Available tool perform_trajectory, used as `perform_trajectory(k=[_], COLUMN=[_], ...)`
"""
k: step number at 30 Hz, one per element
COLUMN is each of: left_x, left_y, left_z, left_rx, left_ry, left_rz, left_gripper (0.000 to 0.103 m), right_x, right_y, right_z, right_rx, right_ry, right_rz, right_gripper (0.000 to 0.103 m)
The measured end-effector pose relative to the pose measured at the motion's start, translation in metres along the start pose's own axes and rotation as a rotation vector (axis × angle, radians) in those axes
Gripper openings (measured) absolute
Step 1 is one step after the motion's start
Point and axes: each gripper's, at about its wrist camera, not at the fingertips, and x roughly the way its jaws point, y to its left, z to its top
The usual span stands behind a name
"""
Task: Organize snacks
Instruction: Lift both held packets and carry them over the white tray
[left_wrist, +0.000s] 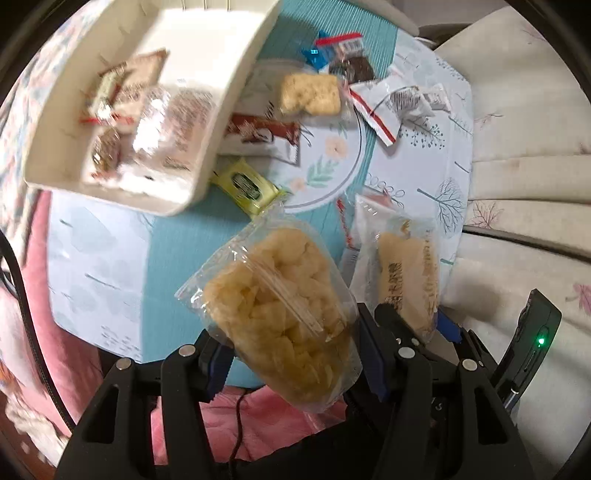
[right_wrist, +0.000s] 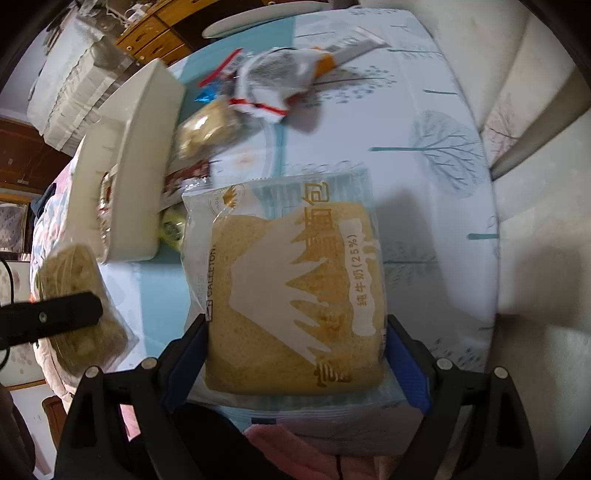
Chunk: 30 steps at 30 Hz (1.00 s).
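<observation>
My left gripper (left_wrist: 295, 354) is shut on a clear bag of yellow puffed snacks (left_wrist: 284, 306), held up above the table's near edge. My right gripper (right_wrist: 295, 350) is shut on a wrapped slice of bread (right_wrist: 295, 295), its blue pads (right_wrist: 406, 365) pressing both sides of the packet. In the left wrist view the bread packet (left_wrist: 402, 277) hangs just right of the puffed bag. The right wrist view shows the left gripper (right_wrist: 74, 314) with the puffed bag (right_wrist: 77, 280) at the far left. A white tray (left_wrist: 236, 96) at the upper left holds several wrapped snacks.
Loose snacks lie on the tree-print tablecloth (left_wrist: 436, 155): a yellow-green packet (left_wrist: 245, 186), a brown packet (left_wrist: 266, 133), a rice-cracker packet (left_wrist: 310, 94), and red-striped white wrappers (left_wrist: 399, 103). Pale cushions (left_wrist: 524, 177) border the right side. A pink blanket (left_wrist: 266, 413) lies below.
</observation>
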Motion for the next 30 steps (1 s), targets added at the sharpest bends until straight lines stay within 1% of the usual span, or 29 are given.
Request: perform_trajectory(k=[8,16,19,23,25,27,30], left_x=[-0.042,-0.077,-0.083,-0.085,-0.086,-0.088,-0.086], left_y=[0.04,0.092,0.11,0.14,0.152,0.164,0.182], left_z=[-0.001,0.006,0.011,0.021,0.026,0.032,0.042], left_rx=[0.112,0.225,0.27,0.273,0.285,0.298,0.315], left_ry=[-0.094,-0.204,-0.244,-0.233,-0.247,-0.265,-0.28], left_rz=[-0.001,0.04,0.075,0.052,0.05,0.058,0.035], left_gripper=[0.058,0.058,0.058,0.058,0.058,0.058,0.058], right_x=[-0.007,-0.004,-0.003,0.0,0.005,0.011,0.017], right_y=[0.063,0.124,0.146,0.169,0.18,0.189,0.2], right_z=[-0.007,0.001,0.005,0.011,0.015,0.02,0.027], right_rx=[-0.017,-0.004,-0.001,0.005,0.008,0.019,0.026], right_ry=[-0.052,-0.116,-0.148,-0.189,-0.206,-0.221,-0.253], right_rz=[0.03,0.069,0.083,0.086,0.084,0.1,0.107], right_gripper=[0.09,0.09,0.09,0.091,0.091,0.091,0.091])
